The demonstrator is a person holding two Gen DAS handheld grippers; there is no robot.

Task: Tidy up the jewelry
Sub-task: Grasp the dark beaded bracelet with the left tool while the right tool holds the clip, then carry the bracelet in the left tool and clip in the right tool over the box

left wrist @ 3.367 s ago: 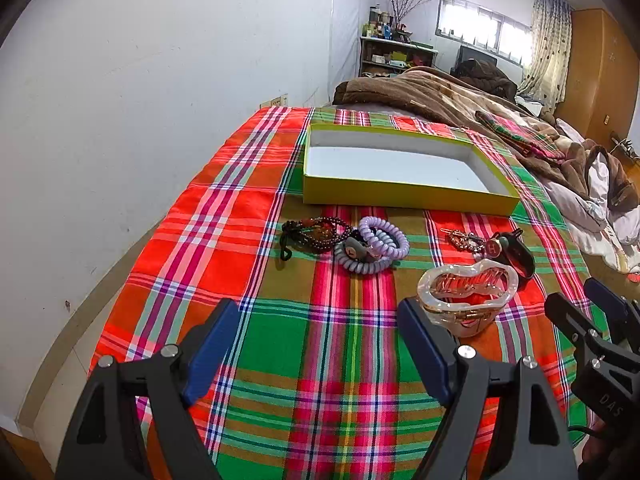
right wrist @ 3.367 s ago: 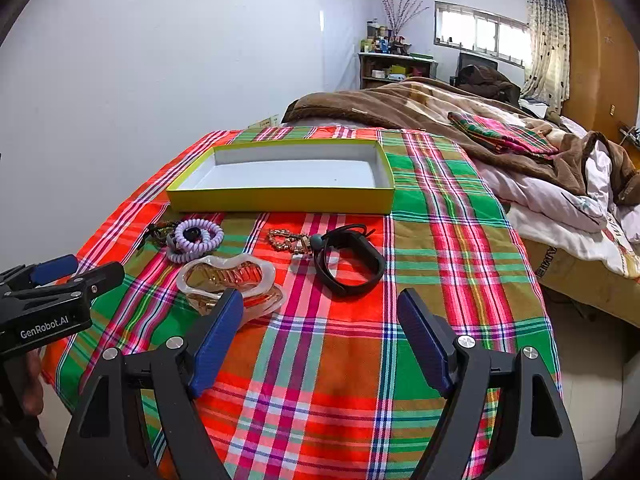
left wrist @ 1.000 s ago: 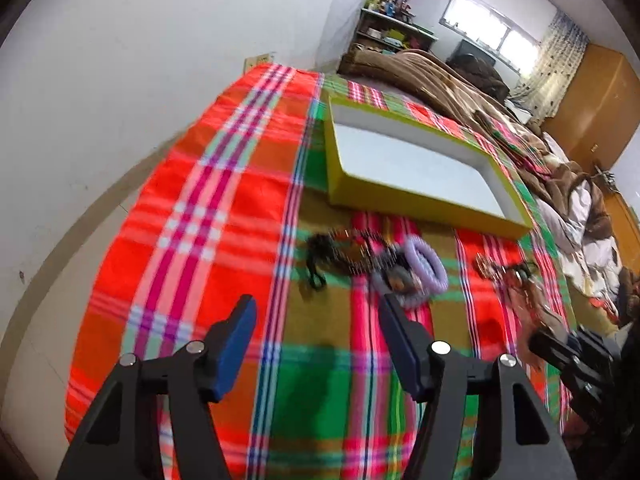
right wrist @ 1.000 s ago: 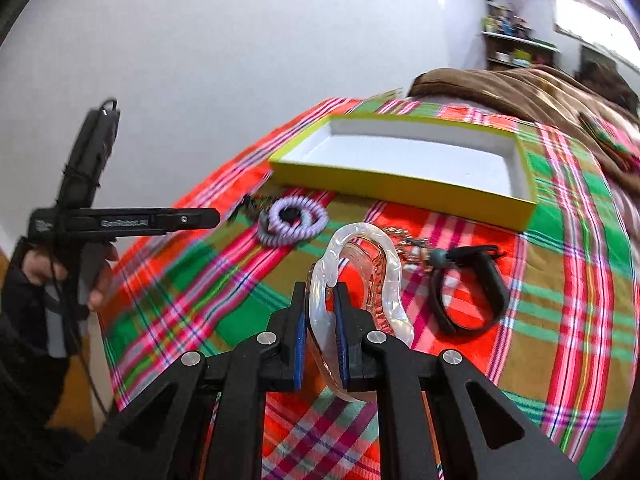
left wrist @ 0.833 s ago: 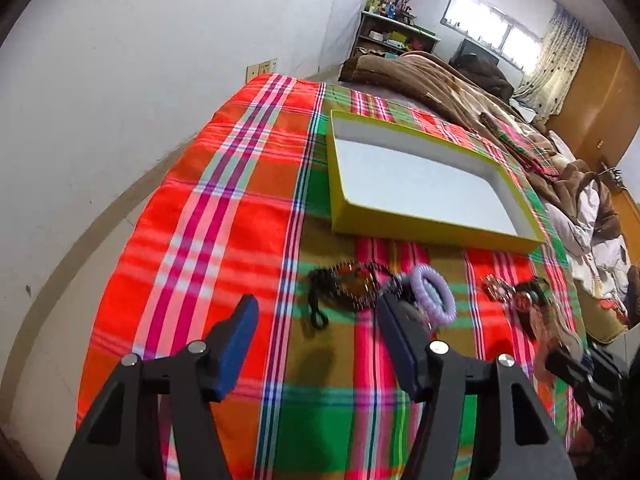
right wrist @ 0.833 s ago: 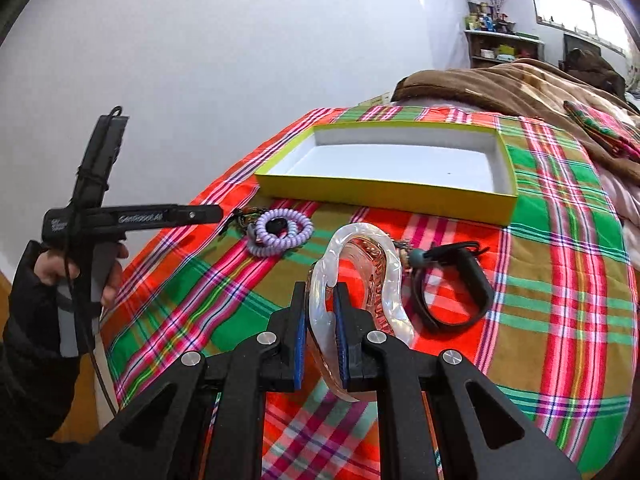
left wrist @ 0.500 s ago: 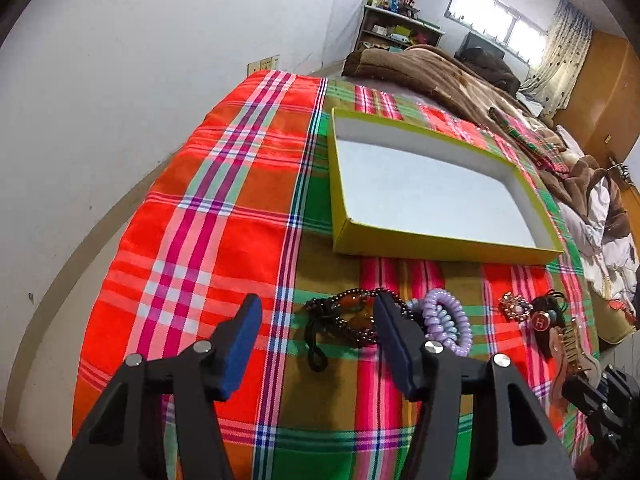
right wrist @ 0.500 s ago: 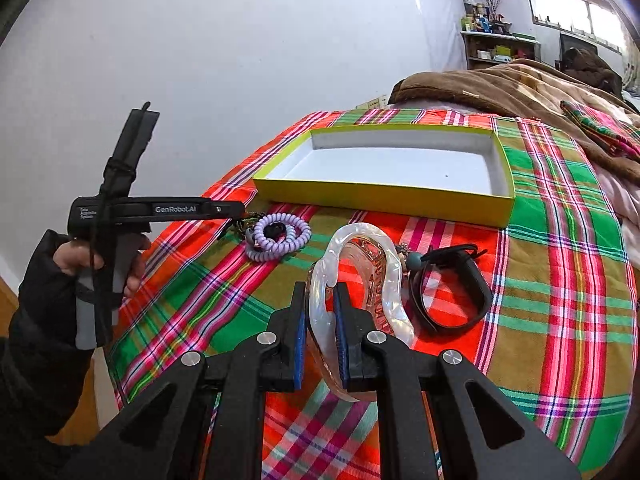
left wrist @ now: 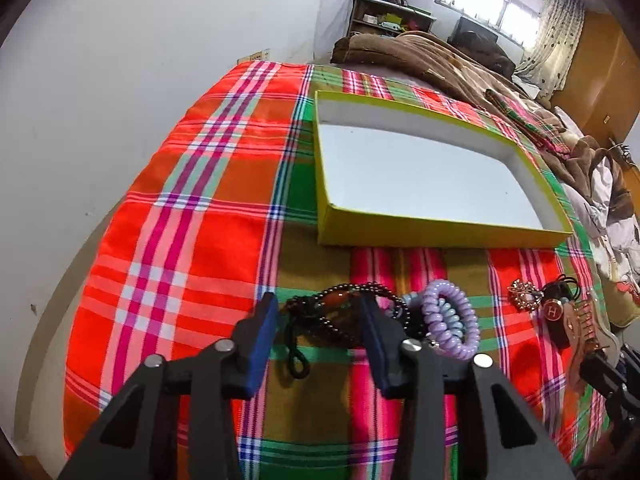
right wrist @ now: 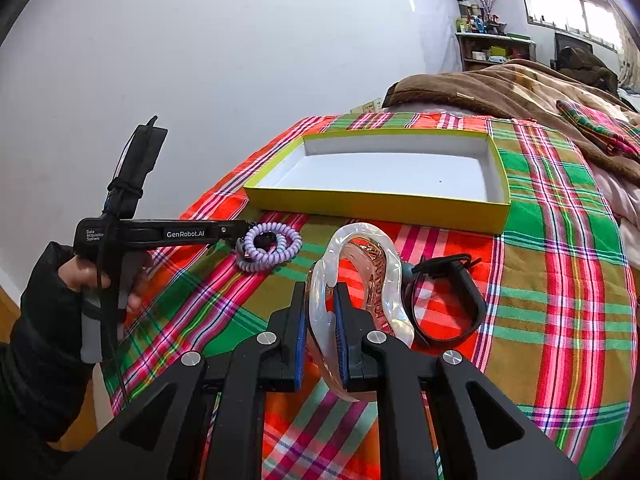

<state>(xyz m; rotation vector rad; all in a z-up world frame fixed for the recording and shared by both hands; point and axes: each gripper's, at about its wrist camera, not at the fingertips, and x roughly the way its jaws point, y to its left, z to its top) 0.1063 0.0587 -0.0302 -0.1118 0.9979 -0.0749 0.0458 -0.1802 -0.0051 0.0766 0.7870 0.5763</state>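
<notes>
A dark beaded bracelet [left wrist: 340, 304] lies on the plaid cloth in front of the yellow box [left wrist: 440, 234]. My left gripper [left wrist: 320, 318] straddles it; its jaws are closing with the bracelet between them, and the pads do not visibly press on it. A purple coil hair tie [left wrist: 452, 324] lies just right of the bracelet. My right gripper [right wrist: 322, 300] is shut on a translucent hair claw clip [right wrist: 384, 276], held above the cloth. From the right wrist view, the left gripper [right wrist: 240, 226] reaches the coil hair tie [right wrist: 268, 248] from the left.
A black wristband [right wrist: 452, 300] lies right of the clip. A gold brooch [left wrist: 524, 296] and a black H charm [left wrist: 554, 312] lie further right. The yellow box [right wrist: 376, 202] is open with a white floor. A white wall stands left; a brown blanket [right wrist: 500, 80] lies behind.
My left gripper came forward and down over the beaded bracelet, and its jaws narrowed around it. The right gripper kept still, holding the clip.
</notes>
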